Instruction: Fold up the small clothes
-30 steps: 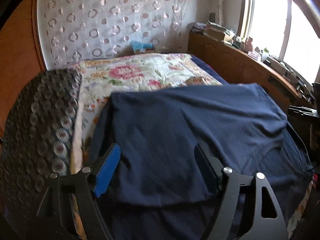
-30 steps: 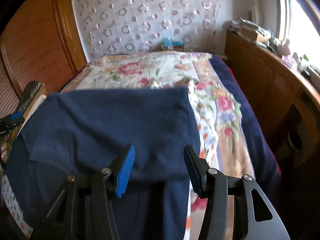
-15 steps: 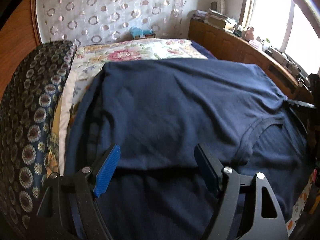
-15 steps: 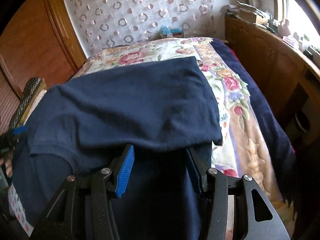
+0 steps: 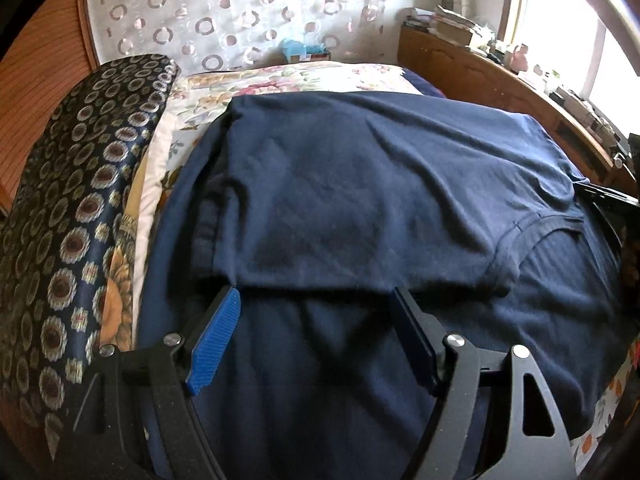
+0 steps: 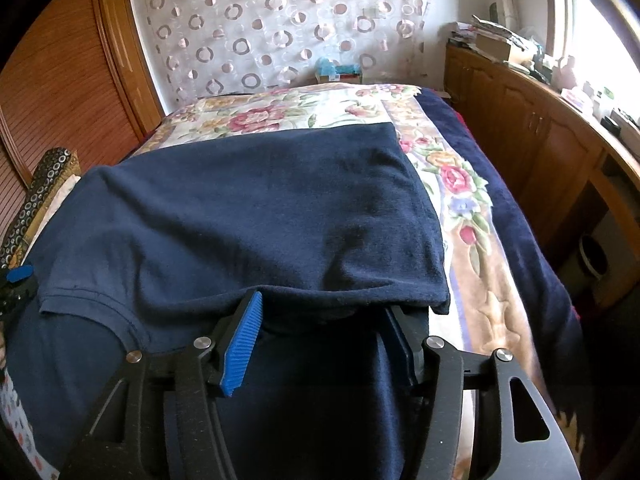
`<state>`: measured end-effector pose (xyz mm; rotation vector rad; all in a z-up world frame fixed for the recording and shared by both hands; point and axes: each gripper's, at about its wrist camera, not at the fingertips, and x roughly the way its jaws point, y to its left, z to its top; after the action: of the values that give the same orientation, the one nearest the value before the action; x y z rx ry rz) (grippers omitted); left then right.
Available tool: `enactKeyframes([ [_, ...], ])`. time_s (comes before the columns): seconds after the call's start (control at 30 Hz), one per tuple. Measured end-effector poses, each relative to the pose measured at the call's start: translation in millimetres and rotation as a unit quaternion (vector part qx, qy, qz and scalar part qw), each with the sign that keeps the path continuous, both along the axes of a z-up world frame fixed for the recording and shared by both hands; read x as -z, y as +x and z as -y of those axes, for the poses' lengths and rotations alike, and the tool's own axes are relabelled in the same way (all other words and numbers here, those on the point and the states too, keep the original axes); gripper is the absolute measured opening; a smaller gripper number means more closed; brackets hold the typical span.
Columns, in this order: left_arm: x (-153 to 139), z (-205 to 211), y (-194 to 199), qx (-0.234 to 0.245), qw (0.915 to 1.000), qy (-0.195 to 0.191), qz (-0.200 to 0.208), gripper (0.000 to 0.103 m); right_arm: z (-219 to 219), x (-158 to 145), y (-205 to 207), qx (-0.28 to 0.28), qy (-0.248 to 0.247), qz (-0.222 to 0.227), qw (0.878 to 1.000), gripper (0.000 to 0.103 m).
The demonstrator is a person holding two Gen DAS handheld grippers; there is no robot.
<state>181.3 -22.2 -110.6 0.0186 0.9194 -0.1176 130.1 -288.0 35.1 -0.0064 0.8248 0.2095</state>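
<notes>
My left wrist camera looks forward and steeply down along its two fingers, sitting close over the near fold of the dark navy knit T-shirt [image 5: 360, 208] on the floral-print quilted bedspread [image 5: 304, 80], with the dark circle-patterned cushion [image 5: 80, 208] at its left edge. My right wrist camera faces the same way from just as near, set further toward the bed's window side. Both views share the shirt [image 6: 248, 216], the bedspread [image 6: 280, 116], the white ring-patterned curtain [image 5: 224, 12] on the far wall and the brown wooden cabinet [image 6: 532, 140] under the window.
</notes>
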Motion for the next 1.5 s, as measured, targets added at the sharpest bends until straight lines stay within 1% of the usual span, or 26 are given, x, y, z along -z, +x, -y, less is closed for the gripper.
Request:
enactKeyframes([
  [0.03, 0.2, -0.8, -2.1, -0.005, 1.0, 0.0, 0.001, 0.077, 1.3, 0.1, -0.7, 0.0, -0.001, 0.0, 1.0, 0.061],
  [0.1, 1.3, -3.2, -4.5, -0.015, 0.9999, -0.004, 0.004, 0.077, -9.6, 3.9, 8.1, -0.001, -0.004, 0.0, 1.0, 0.061],
  [0.17, 1.0, -4.9, -0.7, -0.024, 0.9997, -0.008, 0.005, 0.077, -11.9, 4.1, 10.6, -0.001, -0.007, 0.0, 1.0, 0.061],
  [0.33, -2.8, -12.9, 18.5, -0.035, 0.9986, -0.038, 0.006, 0.077, -13.4, 3.4, 10.6, -0.001, -0.008, 0.0, 1.0, 0.062],
  [0.47, -5.1, -12.8, 30.7, -0.036, 0.9988, -0.032, 0.008, 0.076, -9.7, 2.8, 11.4, 0.007, -0.01, -0.003, 1.0, 0.062],
  [0.5, -5.7, -13.0, 31.0, -0.037, 0.9988, -0.03, 0.009, 0.069, -10.1, 3.2, 11.5, 0.007, -0.012, -0.003, 1.0, 0.062],
  [0.57, -7.2, -11.8, 33.0, -0.036, 0.9991, -0.019, 0.012, 0.062, -9.1, 2.0, 11.2, 0.006, -0.013, -0.002, 1.0, 0.062],
  [0.6, -7.4, -12.9, 33.0, -0.036, 0.9992, -0.016, 0.012, 0.057, -8.7, 1.2, 11.1, 0.007, -0.012, -0.001, 1.0, 0.062],
  [0.63, -8.0, -14.3, 33.7, -0.036, 0.9991, -0.017, 0.014, 0.054, -8.5, 0.9, 11.4, 0.009, -0.007, 0.0, 1.0, 0.062],
  [0.7, -6.9, -18.5, 32.3, -0.04, 0.9988, -0.023, 0.017, 0.037, -8.0, -0.9, 12.1, 0.01, 0.001, 0.004, 1.0, 0.061],
  [0.73, -6.9, -20.9, 31.9, -0.041, 0.9986, -0.028, 0.019, 0.034, -8.1, -1.9, 12.2, 0.01, 0.004, 0.008, 1.0, 0.061],
  [0.77, -7.1, -22.9, 31.1, -0.04, 0.9984, -0.033, 0.02, 0.025, -9.0, -2.6, 12.6, 0.01, 0.006, 0.011, 1.0, 0.054],
  [0.8, -7.1, -23.9, 30.4, -0.039, 0.9983, -0.037, 0.023, 0.018, -10.3, -3.1, 13.4, 0.011, 0.007, 0.013, 1.0, 0.05],
  [0.83, -6.9, -24.9, 30.7, -0.037, 0.9982, -0.041, 0.024, 0.017, -10.7, -3.4, 14.4, 0.01, 0.006, 0.016, 1.0, 0.04],
  [0.87, -7.3, -25.1, 30.5, -0.035, 0.9981, -0.043, 0.025, 0.012, -12.0, -2.7, 15.0, 0.009, 0.004, 0.018, 1.0, 0.028],
  [0.9, -8.0, -24.4, 29.7, -0.031, 0.9981, -0.045, 0.028, 0.009, -13.7, -1.3, 16.0, 0.008, 0.0, 0.017, 1.0, 0.024],
  [0.93, -9.6, -22.6, 29.9, -0.03, 0.998, -0.046, 0.032, 0.009, -14.9, 0.2, 16.3, 0.005, -0.003, 0.018, 1.0, 0.016],
  [0.97, -12.4, -22.2, 27.9, -0.029, 0.9976, -0.048, 0.041, 0.008, -15.0, 1.6, 15.8, 0.002, -0.005, 0.02, 1.0, 0.011],
  [1.03, -18.0, -22.3, 22.8, -0.026, 0.9967, -0.053, 0.056, 0.007, -15.4, 2.9, 13.9, -0.001, -0.006, 0.023, 1.0, 0.005],
  [1.13, -29.6, -25.5, 17.0, -0.025, 0.9947, -0.062, 0.078, 0.007, -13.5, -2.4, 7.8, -0.006, 0.002, 0.038, 0.999, 0.004],
  [1.27, -43.3, -28.7, 7.2, -0.023, 0.9915, -0.071, 0.106, 0.006, -10.2, -15.7, -6.5, -0.01, 0.013, 0.074, 0.997, 0.003],
  [1.5, -66.6, -35.0, -14.6, -0.022, 0.9847, -0.087, 0.15, 0.006, -9.6, -30.4, -36.5, -0.013, 0.012, 0.115, 0.993, 0.003],
])
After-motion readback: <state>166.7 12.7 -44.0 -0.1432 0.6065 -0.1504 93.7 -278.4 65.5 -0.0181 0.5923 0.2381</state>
